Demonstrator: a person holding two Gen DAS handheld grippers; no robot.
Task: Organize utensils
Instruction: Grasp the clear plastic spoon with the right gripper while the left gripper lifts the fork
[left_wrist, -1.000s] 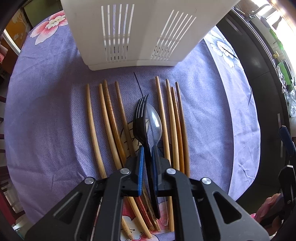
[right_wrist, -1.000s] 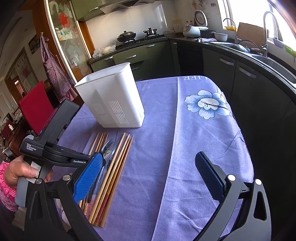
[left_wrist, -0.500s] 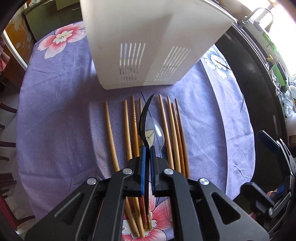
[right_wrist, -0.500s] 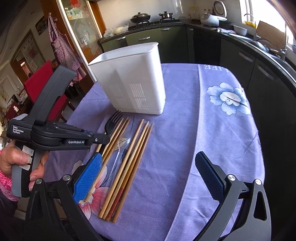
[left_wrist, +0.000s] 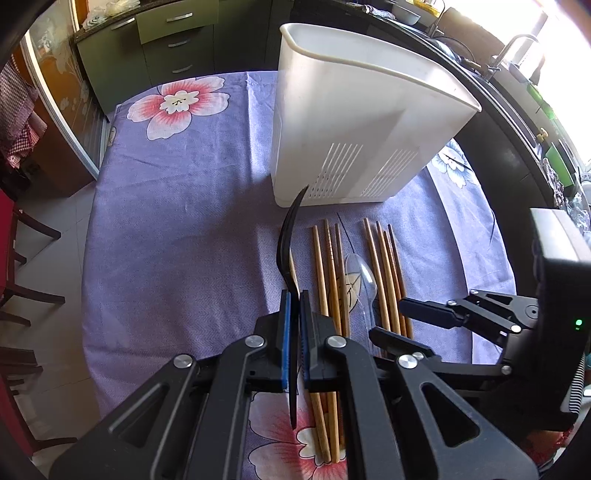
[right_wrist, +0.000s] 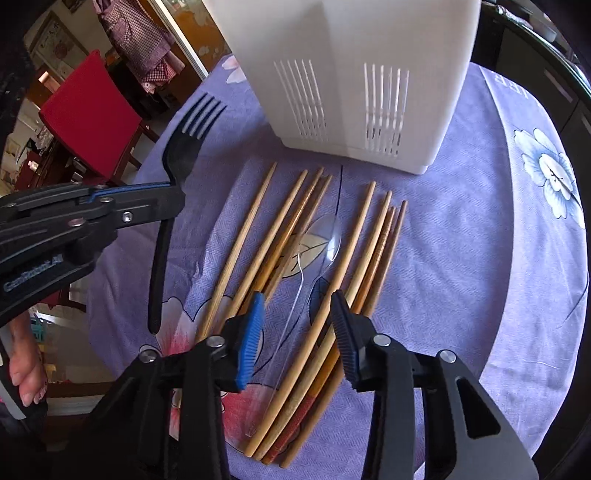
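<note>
Lifted since a second ago, the black fork (left_wrist: 287, 254) now hangs above the purple-clothed surface (left_wrist: 177, 229), clamped by the left gripper (left_wrist: 294, 332) near the white utensil holder (left_wrist: 354, 122). Right gripper (right_wrist: 297, 332), jaws apart, hovers over the clear spoon (right_wrist: 317, 243) lying among the chopsticks (right_wrist: 369, 243).

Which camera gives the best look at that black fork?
The right wrist view: the black fork shows broadside, prongs and handle, clamped in the left tongs. The left wrist view sees it only edge-on, a thin dark curve between the pads.
</note>
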